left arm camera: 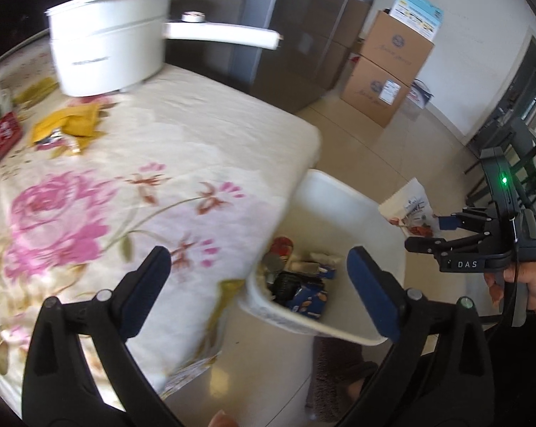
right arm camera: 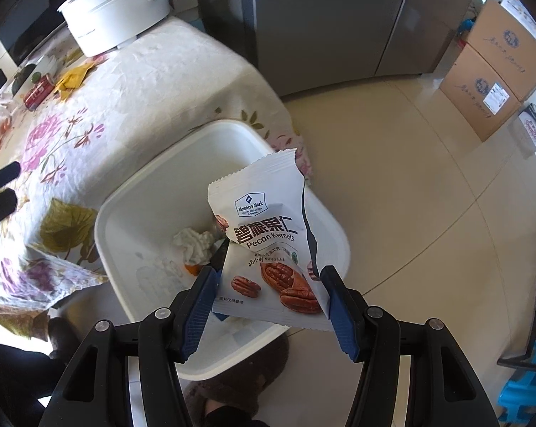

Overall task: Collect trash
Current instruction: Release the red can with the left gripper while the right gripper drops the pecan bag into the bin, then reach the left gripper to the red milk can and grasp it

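My right gripper [right arm camera: 271, 302] is shut on a white pecan kernels packet [right arm camera: 268, 235], which it holds upright over the white bin [right arm camera: 118, 206] on the floor beside the table. In the bin lie a crumpled tissue [right arm camera: 194, 243] and a blue wrapper [left arm camera: 310, 295] among other rubbish. My left gripper [left arm camera: 262, 284] stands wide open with nothing between its fingers, above the table's corner and the bin's [left arm camera: 339, 185] near rim. The right gripper [left arm camera: 431, 231] with the packet [left arm camera: 406, 206] also shows at the right of the left wrist view. Yellow wrappers [left arm camera: 68, 124] and a red packet [left arm camera: 0, 137] lie on the floral tablecloth.
A white pot [left arm camera: 107, 46] with a long handle stands at the table's far end. A grey fridge [right arm camera: 339, 28] and stacked cardboard boxes [right arm camera: 488, 82] line the far wall. A brown slipper [right arm camera: 232, 388] sits on the tiled floor by the bin.
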Available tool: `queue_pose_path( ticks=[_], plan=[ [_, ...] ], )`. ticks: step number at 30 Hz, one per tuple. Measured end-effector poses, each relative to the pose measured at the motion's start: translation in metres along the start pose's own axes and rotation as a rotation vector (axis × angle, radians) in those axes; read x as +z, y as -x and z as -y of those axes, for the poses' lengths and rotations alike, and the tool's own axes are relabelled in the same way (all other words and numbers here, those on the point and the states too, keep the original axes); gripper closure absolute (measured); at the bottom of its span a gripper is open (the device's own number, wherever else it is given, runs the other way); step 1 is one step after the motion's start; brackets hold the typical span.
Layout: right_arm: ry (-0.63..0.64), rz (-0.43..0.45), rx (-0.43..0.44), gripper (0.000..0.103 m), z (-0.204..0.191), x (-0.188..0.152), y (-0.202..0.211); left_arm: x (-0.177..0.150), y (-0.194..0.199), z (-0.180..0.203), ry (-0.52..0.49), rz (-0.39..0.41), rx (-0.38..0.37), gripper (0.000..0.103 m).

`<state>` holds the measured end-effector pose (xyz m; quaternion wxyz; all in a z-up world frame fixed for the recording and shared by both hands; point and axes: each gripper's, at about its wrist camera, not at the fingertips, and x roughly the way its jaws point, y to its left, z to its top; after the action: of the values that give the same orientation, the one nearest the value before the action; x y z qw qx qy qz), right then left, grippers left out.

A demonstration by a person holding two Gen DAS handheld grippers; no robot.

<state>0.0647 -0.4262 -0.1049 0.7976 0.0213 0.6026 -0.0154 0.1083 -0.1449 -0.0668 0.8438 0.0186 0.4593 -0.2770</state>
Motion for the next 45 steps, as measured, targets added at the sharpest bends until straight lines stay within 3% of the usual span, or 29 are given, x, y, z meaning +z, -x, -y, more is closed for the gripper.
queue_pose_path(
  ticks=[9, 13, 31, 45],
  plan=[
    [0.022, 0.012, 0.008, 0.039, -0.026, 0.007, 0.006, -0.010, 0.031, -0.040, 0.072, 0.020, 0.066, 0.004],
    [0.026, 0.034, 0.014, 0.016, -0.037, 0.013, 0.009, -0.016, 0.047, -0.059, 0.117, 0.039, 0.082, 0.003],
    [0.102, 0.066, 0.030, 0.016, -0.106, 0.041, 0.017, -0.042, 0.098, -0.139, 0.277, 0.080, 0.153, 0.003],
    [0.167, 0.102, 0.107, 0.016, -0.181, 0.077, 0.020, -0.055, 0.112, -0.195, 0.378, 0.069, 0.238, 0.003]
  ],
)
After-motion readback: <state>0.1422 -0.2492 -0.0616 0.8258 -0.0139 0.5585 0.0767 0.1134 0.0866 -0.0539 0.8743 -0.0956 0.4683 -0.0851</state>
